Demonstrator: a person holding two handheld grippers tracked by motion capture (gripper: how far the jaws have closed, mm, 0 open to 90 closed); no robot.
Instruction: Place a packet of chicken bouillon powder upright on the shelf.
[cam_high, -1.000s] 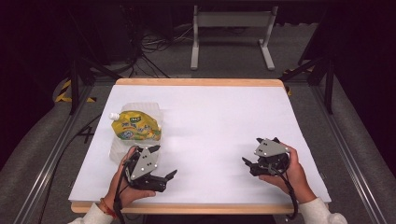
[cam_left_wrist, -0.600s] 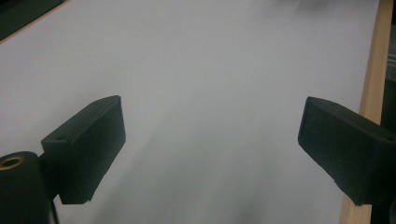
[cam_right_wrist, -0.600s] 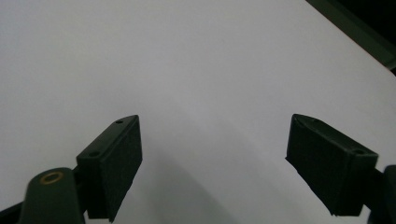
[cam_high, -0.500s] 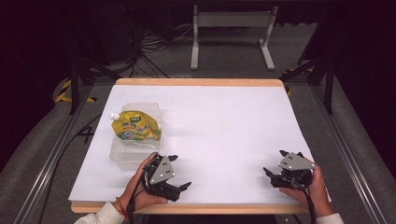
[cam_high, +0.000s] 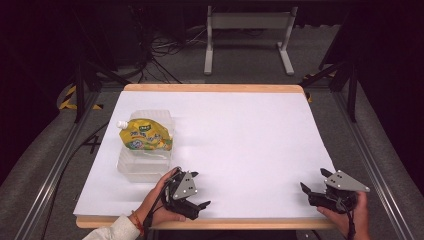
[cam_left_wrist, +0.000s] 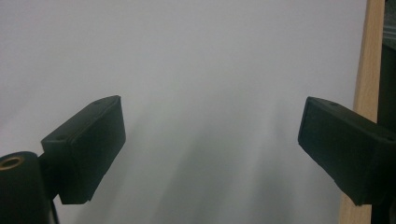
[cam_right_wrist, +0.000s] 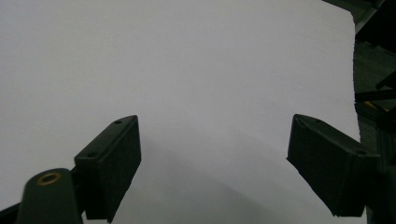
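A yellow spouted pouch (cam_high: 145, 136) with a white cap lies on top of a clear plastic container (cam_high: 141, 166) at the left of the white table (cam_high: 240, 135). My left gripper (cam_high: 199, 190) rests near the front edge, just right of the container, jaws open and pointing right. In the left gripper view the gripper (cam_left_wrist: 210, 149) has only white tabletop between its wide-apart jaws. My right gripper (cam_high: 314, 181) sits at the front right corner, open, pointing left. In the right gripper view the gripper (cam_right_wrist: 215, 168) holds nothing.
The table's wooden edge (cam_left_wrist: 369, 56) runs along the right of the left gripper view. Metal rails (cam_high: 60, 165) flank the table on both sides. A white frame stand (cam_high: 247, 35) and cables lie on the floor beyond the far edge.
Both hands have drawn back toward the front edge. The left gripper moved right and away from the container; the right gripper moved out to the front right corner. The pouch has not moved.
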